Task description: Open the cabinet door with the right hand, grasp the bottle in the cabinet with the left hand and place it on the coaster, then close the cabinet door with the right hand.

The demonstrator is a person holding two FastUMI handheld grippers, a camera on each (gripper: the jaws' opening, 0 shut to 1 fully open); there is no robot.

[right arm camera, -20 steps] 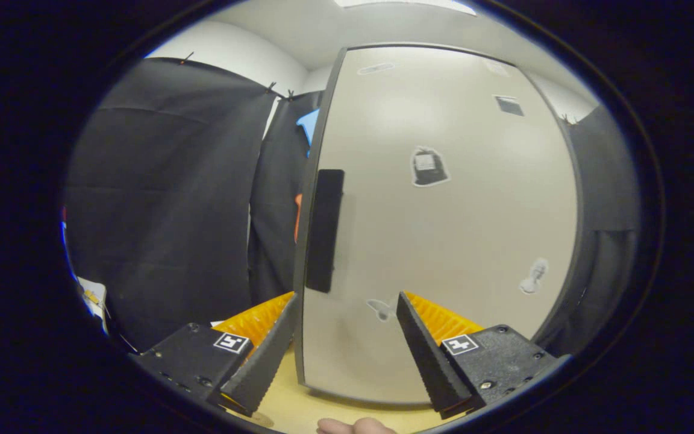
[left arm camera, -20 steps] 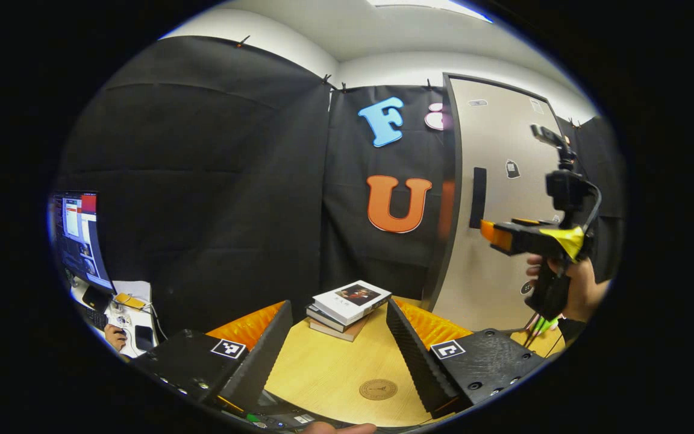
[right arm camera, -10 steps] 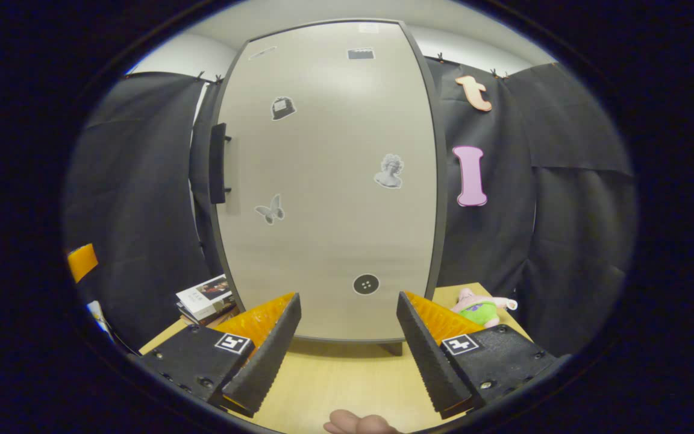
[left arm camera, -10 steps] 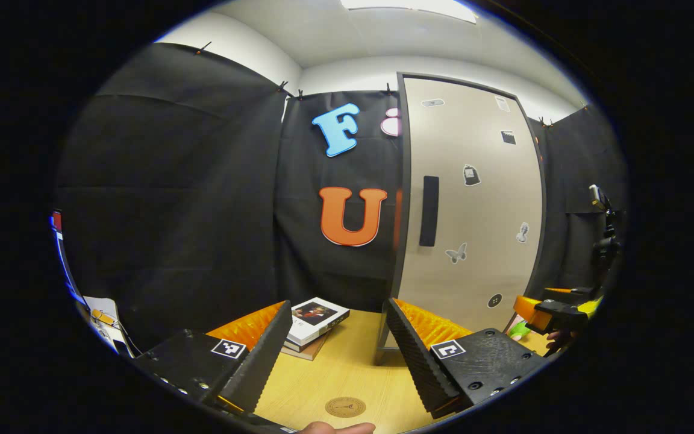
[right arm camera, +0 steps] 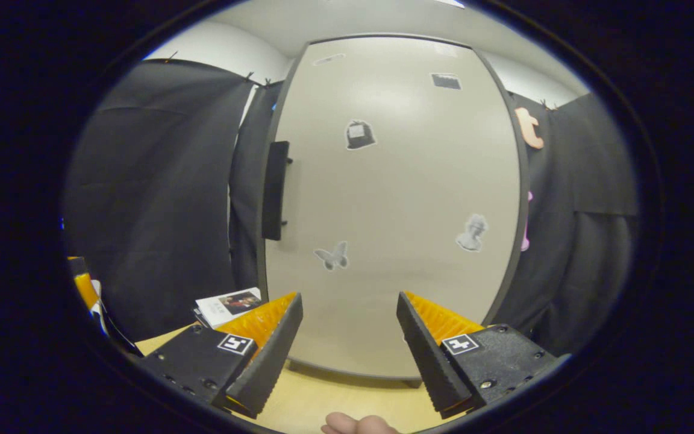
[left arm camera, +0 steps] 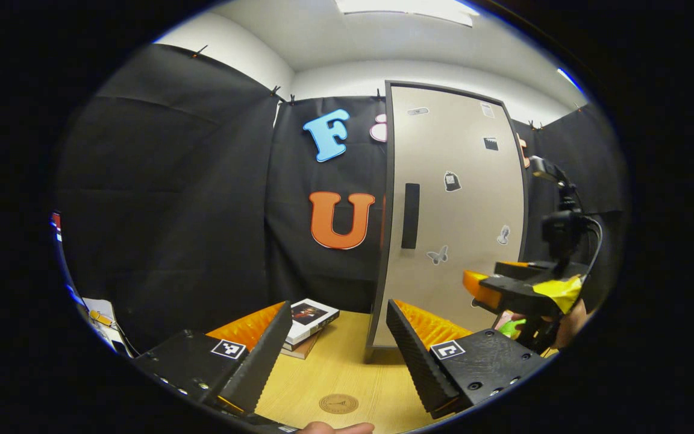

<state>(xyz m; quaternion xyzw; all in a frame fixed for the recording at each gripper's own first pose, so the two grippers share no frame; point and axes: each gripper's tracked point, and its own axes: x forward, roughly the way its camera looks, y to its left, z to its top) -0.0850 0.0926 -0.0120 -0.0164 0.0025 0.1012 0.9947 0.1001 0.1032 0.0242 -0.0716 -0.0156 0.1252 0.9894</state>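
Observation:
The beige cabinet door (left arm camera: 455,241) with stickers stands shut on the wooden table; its black vertical handle (left arm camera: 410,216) runs along its left edge. The bottle is hidden behind the door. A round brown coaster (left arm camera: 338,403) lies on the table between my left gripper's fingers. My left gripper (left arm camera: 338,352) is open and empty, low over the table. In the left gripper view, my right gripper (left arm camera: 479,288) hangs in front of the door's lower right, held by a hand. In the right gripper view, my right gripper (right arm camera: 350,352) is open and faces the door (right arm camera: 395,211), with the handle (right arm camera: 275,190) up to its left.
A stack of books (left arm camera: 308,316) lies left of the cabinet against the black wall, and is seen too as books (right arm camera: 229,303) in the right gripper view. A green plush toy (left arm camera: 511,327) sits by the cabinet's right foot. The table top (left arm camera: 335,374) spreads in front of the cabinet.
The right gripper has risen and come closer to the door, and its view has swung left toward the handle. The left gripper has shifted only slightly. The door stays shut.

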